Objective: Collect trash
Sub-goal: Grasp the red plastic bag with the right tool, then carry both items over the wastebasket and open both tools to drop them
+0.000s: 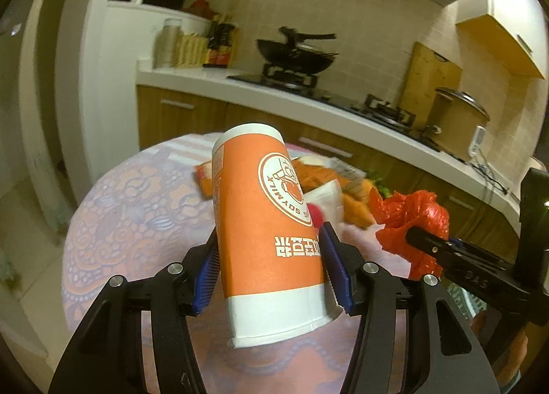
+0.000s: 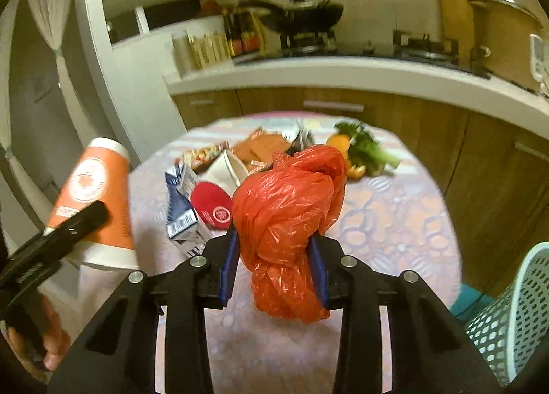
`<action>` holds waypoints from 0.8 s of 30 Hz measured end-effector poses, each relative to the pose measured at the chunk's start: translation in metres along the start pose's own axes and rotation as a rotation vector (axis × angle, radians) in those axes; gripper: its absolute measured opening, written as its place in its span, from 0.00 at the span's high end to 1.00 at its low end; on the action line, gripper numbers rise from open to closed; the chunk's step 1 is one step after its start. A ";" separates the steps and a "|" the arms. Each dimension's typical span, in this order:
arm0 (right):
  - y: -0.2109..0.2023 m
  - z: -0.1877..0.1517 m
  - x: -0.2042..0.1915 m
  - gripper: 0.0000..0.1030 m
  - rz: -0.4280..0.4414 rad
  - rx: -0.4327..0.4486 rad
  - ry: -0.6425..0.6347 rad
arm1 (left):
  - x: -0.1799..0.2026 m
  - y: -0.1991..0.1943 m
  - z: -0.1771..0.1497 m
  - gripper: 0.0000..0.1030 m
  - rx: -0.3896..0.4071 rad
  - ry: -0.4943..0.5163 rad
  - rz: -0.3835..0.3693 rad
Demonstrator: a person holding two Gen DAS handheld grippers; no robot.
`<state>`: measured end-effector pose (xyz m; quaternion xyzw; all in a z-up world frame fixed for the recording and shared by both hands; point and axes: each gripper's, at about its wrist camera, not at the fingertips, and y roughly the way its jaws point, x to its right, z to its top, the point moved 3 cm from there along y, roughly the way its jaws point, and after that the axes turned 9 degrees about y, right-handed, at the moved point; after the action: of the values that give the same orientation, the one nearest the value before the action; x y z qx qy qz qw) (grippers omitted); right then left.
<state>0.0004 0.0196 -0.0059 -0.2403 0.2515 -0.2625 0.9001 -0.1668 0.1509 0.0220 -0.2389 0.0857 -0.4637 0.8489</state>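
The left tongs pinch the orange cup and the right tongs pinch the red bag, both lifted off the desk, probably to drop in the basket.

A matt paper soy milk cup, orange with white bands, sits between ridged blue pads on the left tool, whose arms are matt black plastic with shiny metal pins. The right tool holds a thin, glossy, crinkled red plastic bag. The desk wears a smooth patterned cloth. A perforated plastic basket looks matt. Wood-grain cabinet fronts carry metal handles.
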 end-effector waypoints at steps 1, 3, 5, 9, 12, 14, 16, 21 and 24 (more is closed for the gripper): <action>-0.005 0.003 0.002 0.68 -0.004 0.011 0.002 | 0.008 -0.001 0.004 0.48 0.005 0.011 -0.025; -0.024 0.007 0.012 0.68 -0.025 0.044 0.012 | 0.023 0.000 0.011 0.48 0.008 0.017 -0.080; -0.041 0.012 0.025 0.68 -0.050 0.074 0.029 | 0.042 0.001 0.019 0.48 0.016 0.040 -0.127; -0.075 0.017 0.053 0.68 -0.132 0.138 0.049 | 0.089 0.006 0.033 0.48 0.038 0.099 -0.219; -0.102 0.019 0.081 0.68 -0.203 0.181 0.077 | 0.130 0.013 0.039 0.48 0.044 0.153 -0.288; -0.119 0.019 0.101 0.68 -0.251 0.206 0.099 | 0.156 0.020 0.040 0.48 0.034 0.182 -0.337; -0.130 0.017 0.117 0.68 -0.295 0.223 0.112 | 0.184 0.029 0.038 0.47 0.011 0.206 -0.392; -0.161 0.009 0.168 0.68 -0.397 0.250 0.190 | 0.252 0.058 0.029 0.47 -0.076 0.246 -0.537; -0.177 0.001 0.200 0.68 -0.473 0.256 0.227 | 0.289 0.066 0.021 0.47 -0.099 0.279 -0.601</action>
<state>0.0860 -0.2311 0.0295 -0.1456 0.2526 -0.5198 0.8030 0.0506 -0.0512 0.0297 -0.2289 0.1490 -0.7168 0.6416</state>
